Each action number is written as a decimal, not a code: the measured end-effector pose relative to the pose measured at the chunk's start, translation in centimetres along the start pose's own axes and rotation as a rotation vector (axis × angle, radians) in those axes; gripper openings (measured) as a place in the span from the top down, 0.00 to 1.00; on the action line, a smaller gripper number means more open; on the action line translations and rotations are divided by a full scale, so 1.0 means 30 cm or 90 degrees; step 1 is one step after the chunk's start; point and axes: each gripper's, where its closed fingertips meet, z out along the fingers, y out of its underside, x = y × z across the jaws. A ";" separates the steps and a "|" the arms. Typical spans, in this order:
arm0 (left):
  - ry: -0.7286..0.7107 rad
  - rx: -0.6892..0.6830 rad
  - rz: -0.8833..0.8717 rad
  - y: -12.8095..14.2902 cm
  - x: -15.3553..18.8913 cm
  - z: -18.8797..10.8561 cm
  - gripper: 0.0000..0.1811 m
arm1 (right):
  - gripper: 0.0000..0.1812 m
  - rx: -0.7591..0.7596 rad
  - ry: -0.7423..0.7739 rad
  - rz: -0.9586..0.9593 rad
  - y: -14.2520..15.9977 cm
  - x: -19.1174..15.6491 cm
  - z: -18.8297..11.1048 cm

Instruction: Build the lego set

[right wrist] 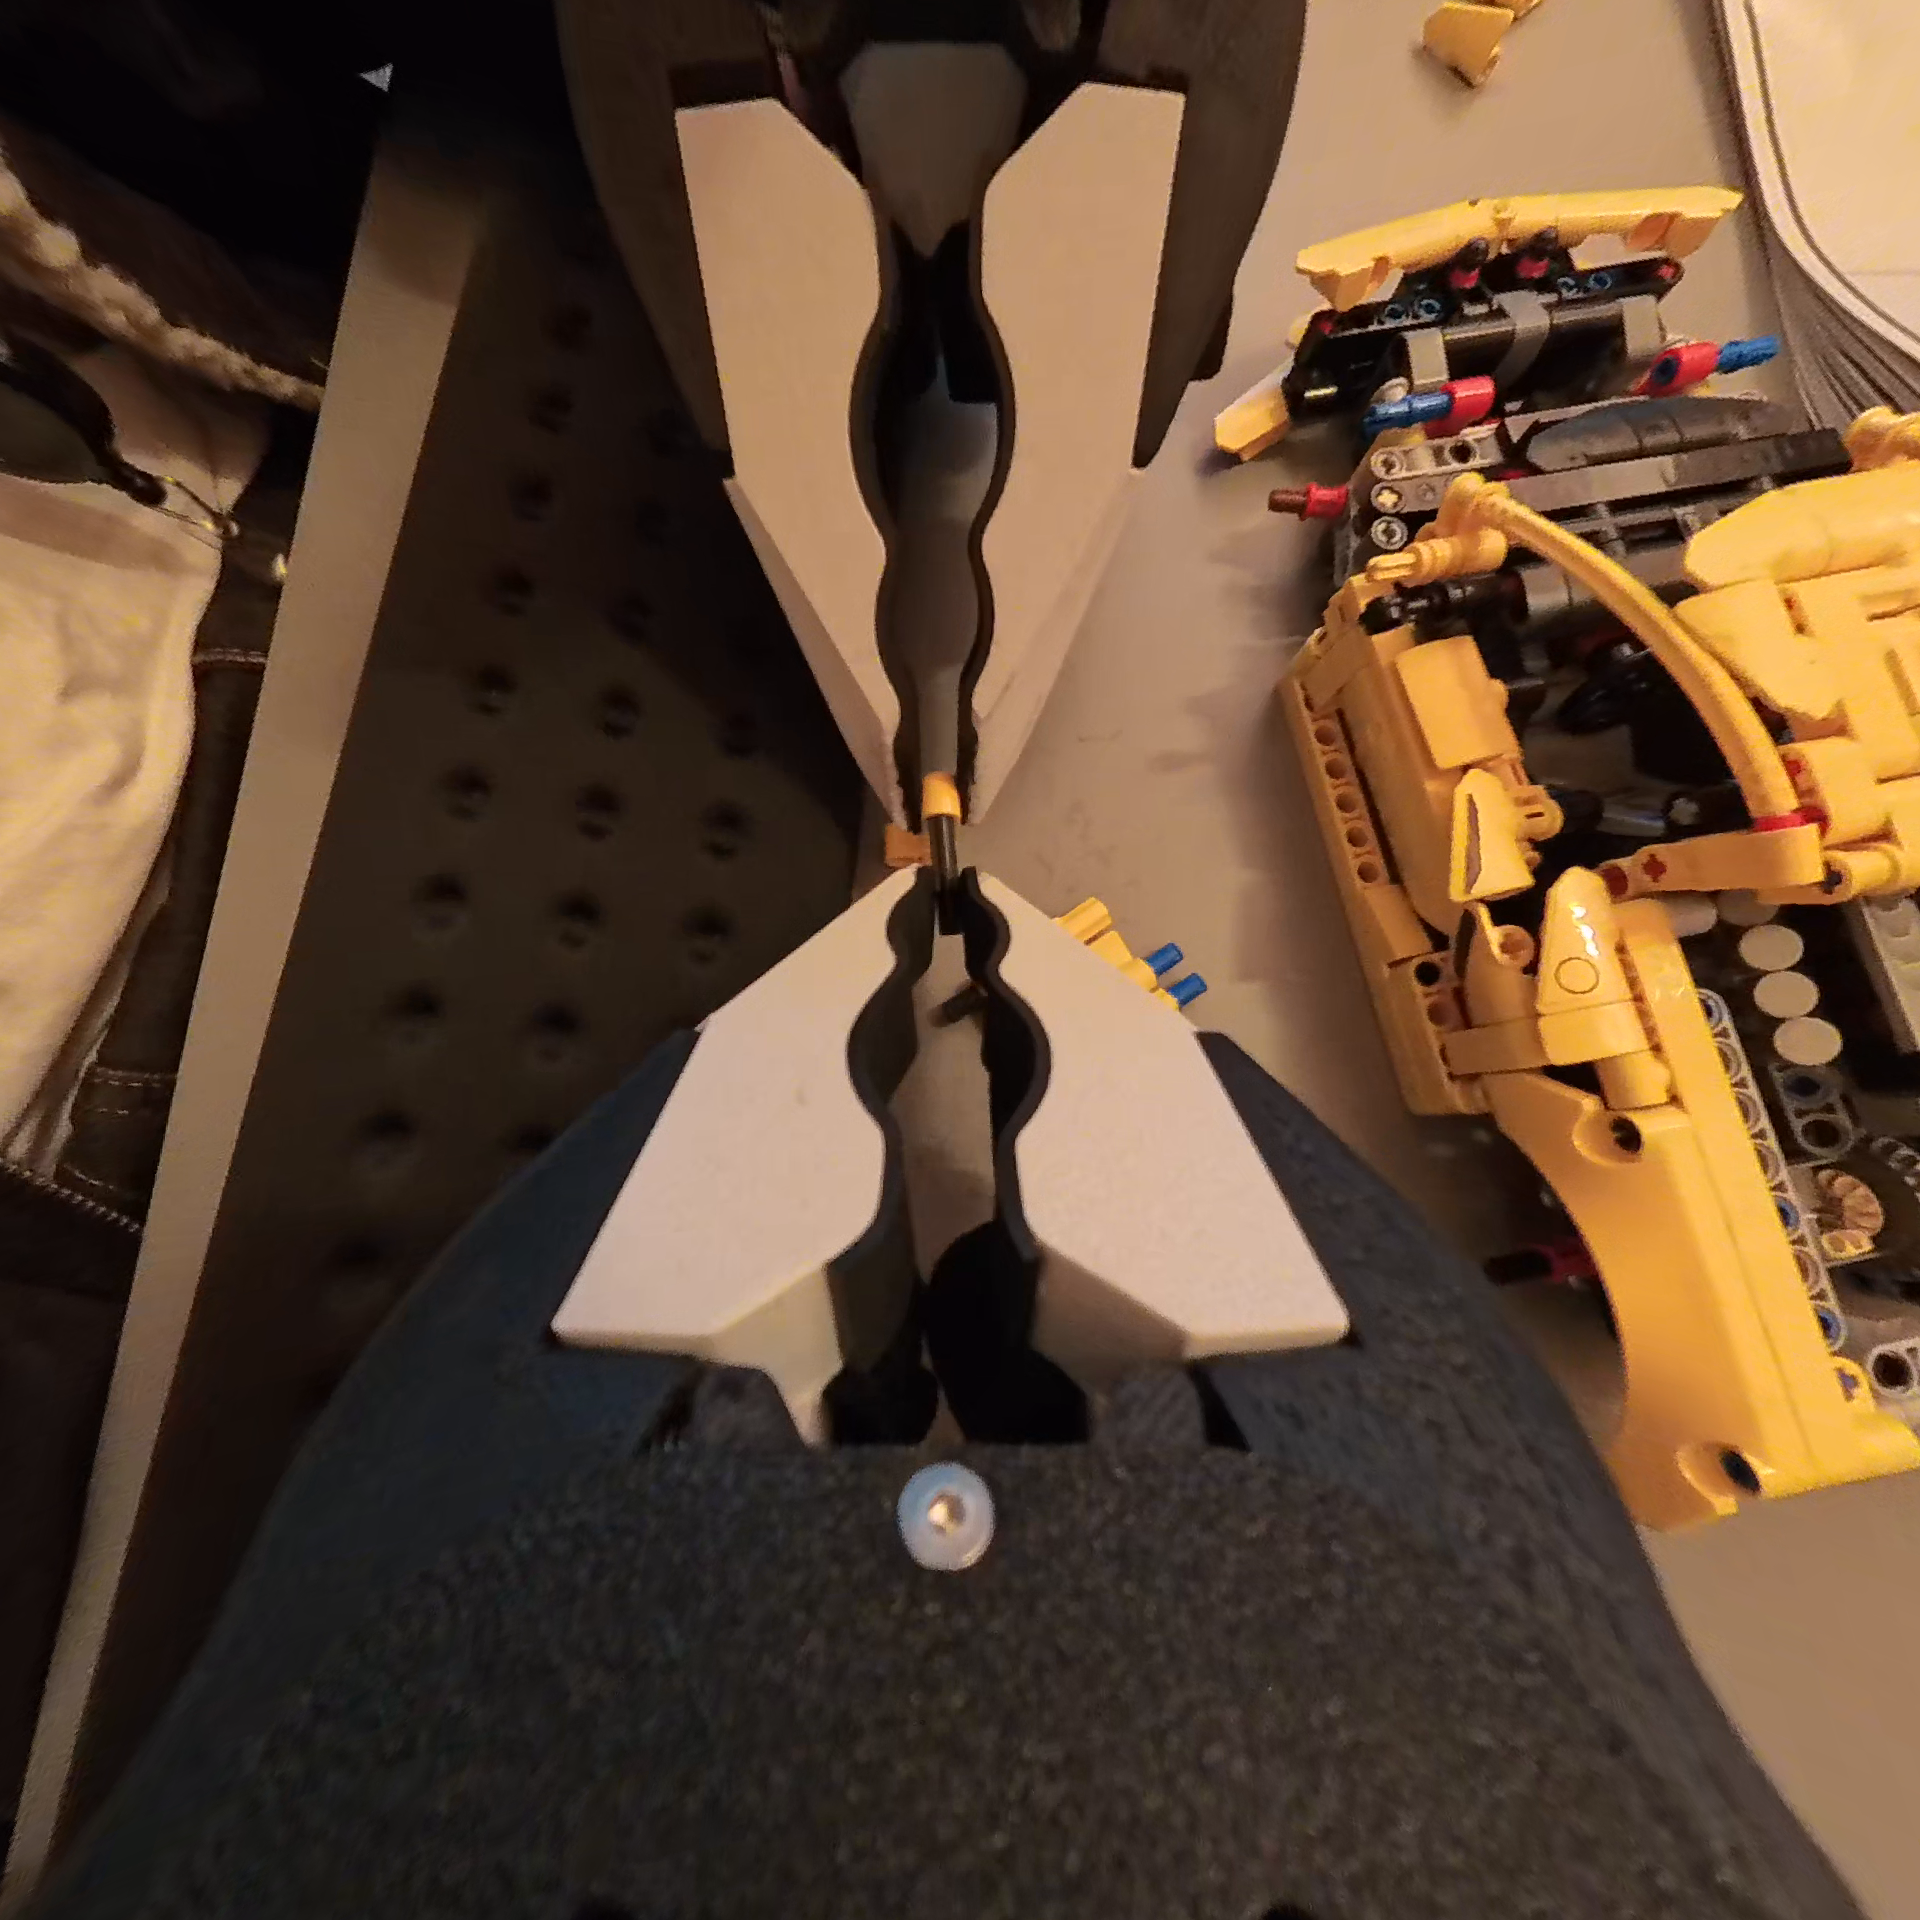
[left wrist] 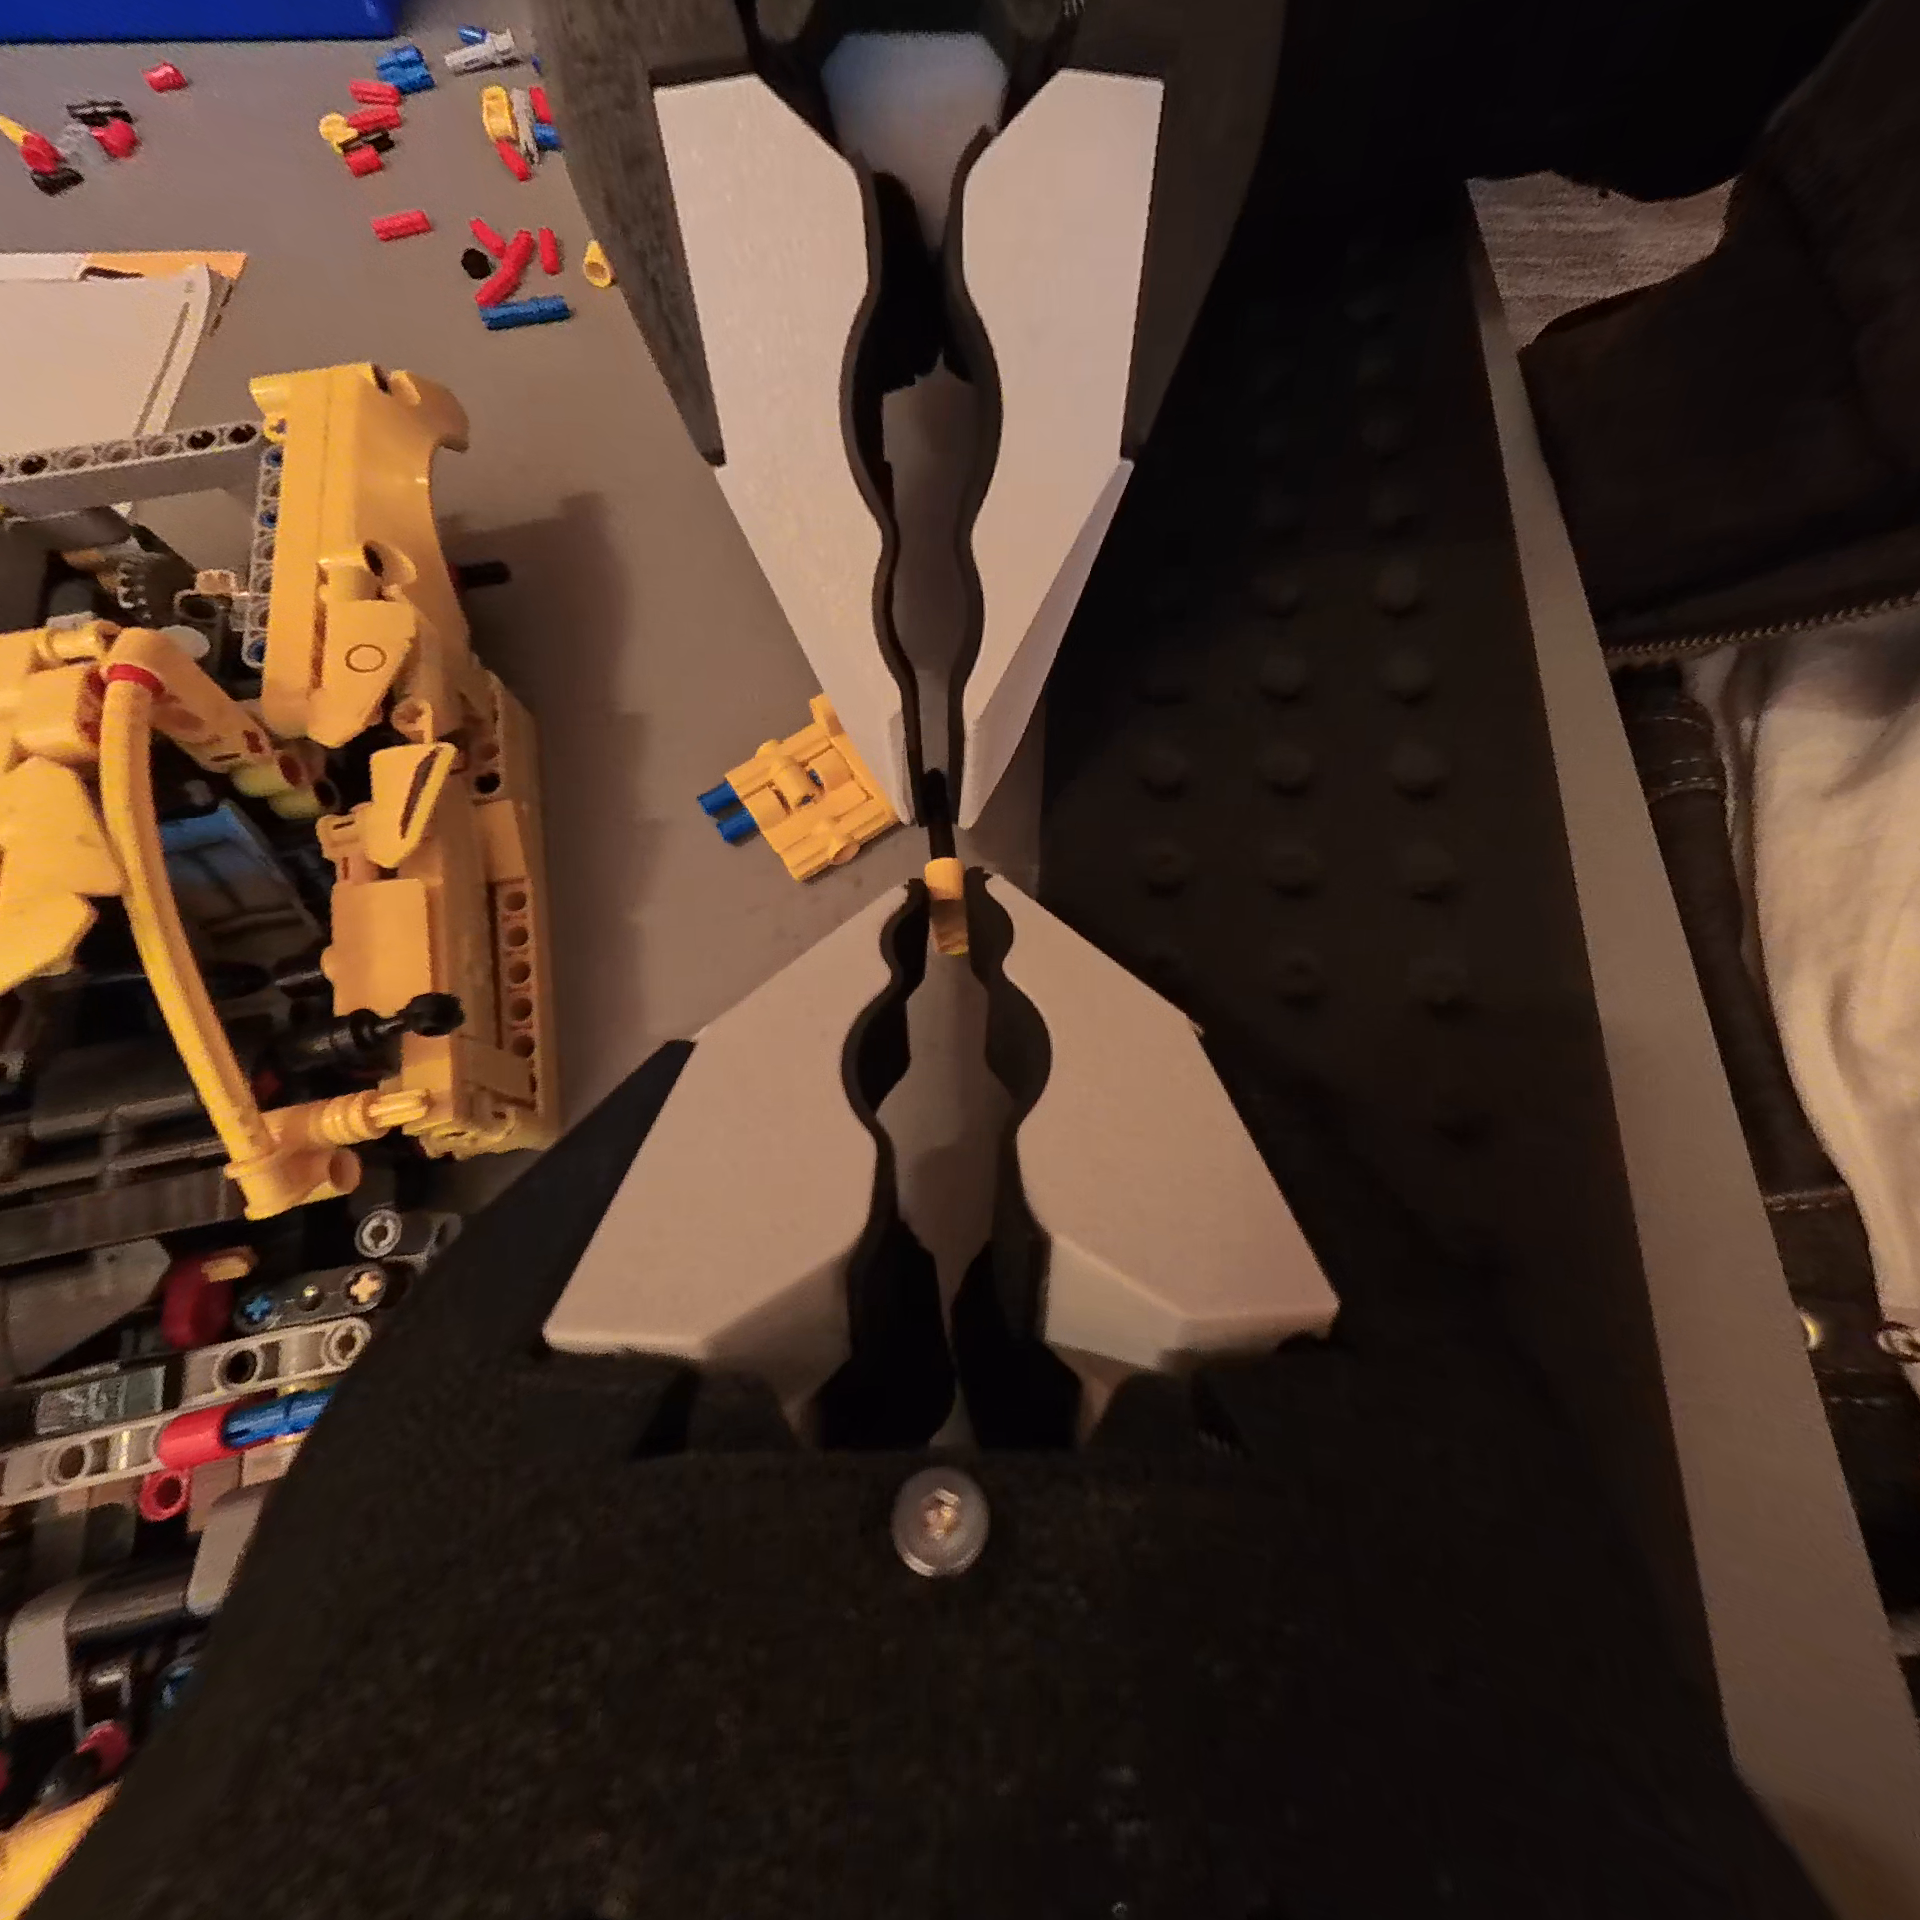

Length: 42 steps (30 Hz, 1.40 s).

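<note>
My two grippers meet tip to tip above the table's edge. My left gripper [left wrist: 945,896] is shut on a small yellow connector [left wrist: 948,906]. My right gripper [right wrist: 943,883] is shut on a thin black axle [right wrist: 945,868]. The axle's end meets the yellow connector [right wrist: 940,802] between the tips. In the left wrist view the right gripper [left wrist: 938,821] comes in from the top with the axle [left wrist: 934,802]. In the right wrist view the left gripper [right wrist: 940,808] comes in from the top. The big yellow model [left wrist: 353,831] lies beside them on the table.
A small yellow sub-assembly with blue pins [left wrist: 805,795] lies on the table by the tips. Loose red, blue and yellow pins [left wrist: 447,156] are scattered far off. An instruction booklet [right wrist: 1829,156] lies beyond the model [right wrist: 1558,935]. A black dimpled seat [left wrist: 1288,727] and a person's clothing sit past the table edge. Left tips and right tips are each some 7 centimeters from the black dimpled seat [left wrist: 1288,727]. It turns up in the right wrist view [right wrist: 564,980] as well.
</note>
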 end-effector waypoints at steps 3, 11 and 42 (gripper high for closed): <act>-0.001 0.000 0.005 0.000 0.001 0.001 0.96 | 0.98 -0.009 0.000 -0.003 0.000 -0.001 0.000; -0.005 0.000 0.011 0.000 0.002 0.003 0.96 | 0.98 -0.008 -0.003 0.006 -0.003 -0.003 0.002; -0.068 0.028 0.044 -0.034 -0.026 -0.035 0.97 | 0.99 -0.077 0.037 -0.037 -0.051 0.021 -0.019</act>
